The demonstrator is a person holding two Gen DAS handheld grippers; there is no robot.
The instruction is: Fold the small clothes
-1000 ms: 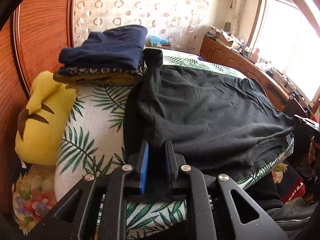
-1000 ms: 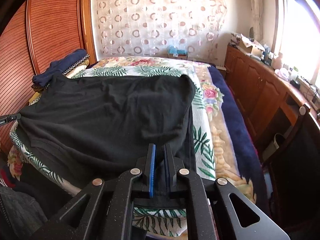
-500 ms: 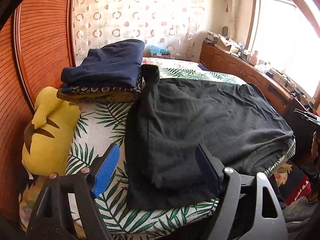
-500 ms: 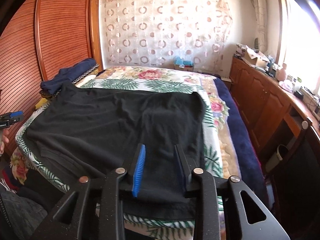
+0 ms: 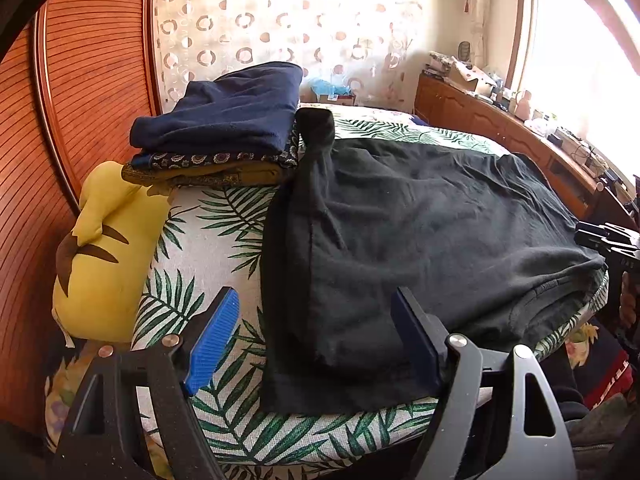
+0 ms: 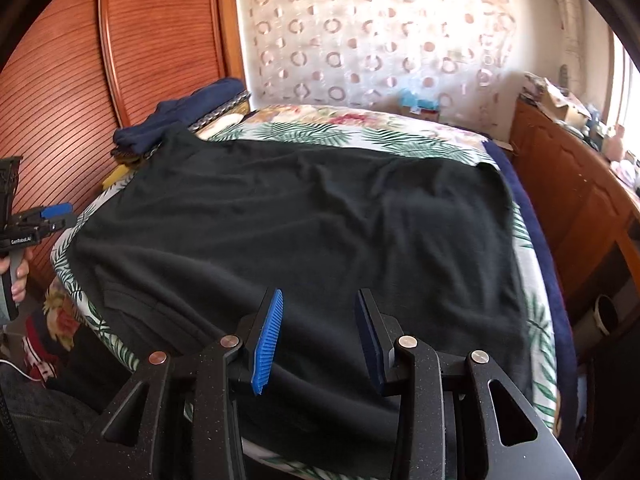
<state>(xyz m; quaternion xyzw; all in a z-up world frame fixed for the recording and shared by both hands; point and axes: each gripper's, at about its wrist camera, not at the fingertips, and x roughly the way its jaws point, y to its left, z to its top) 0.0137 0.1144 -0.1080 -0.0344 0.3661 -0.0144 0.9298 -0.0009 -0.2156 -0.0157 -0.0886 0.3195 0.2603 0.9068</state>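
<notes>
Bed (image 5: 224, 240) first, from the left wrist: palm-leaf cover, black garment (image 5: 420, 232) spread flat over most of it, reaching to the near edge and the right-hand edge. Stacked at the far left corner, folded clothes (image 5: 224, 128), navy on top, patterned and mustard below. Wedged along the left edge against the ribbed wooden panel (image 5: 80, 80), a yellow cushion (image 5: 100, 260). Left gripper (image 5: 316, 340) gaping wide over the garment's near left hem, pads clear of the cloth, just opened. Behind, a circle-print curtain (image 5: 280, 32), a cluttered wooden sideboard (image 5: 500, 120), a bright window (image 5: 580, 40).

Over to the right wrist: same garment (image 6: 312, 232), near right part lying under the right gripper (image 6: 318, 332), jaws partly apart and just been widening, cloth between them but not pinched. Navy blanket (image 6: 536, 240) along the bed's right edge. At far left, the left gripper (image 6: 48, 216) in a hand (image 6: 18, 276), off the bed's left corner.
</notes>
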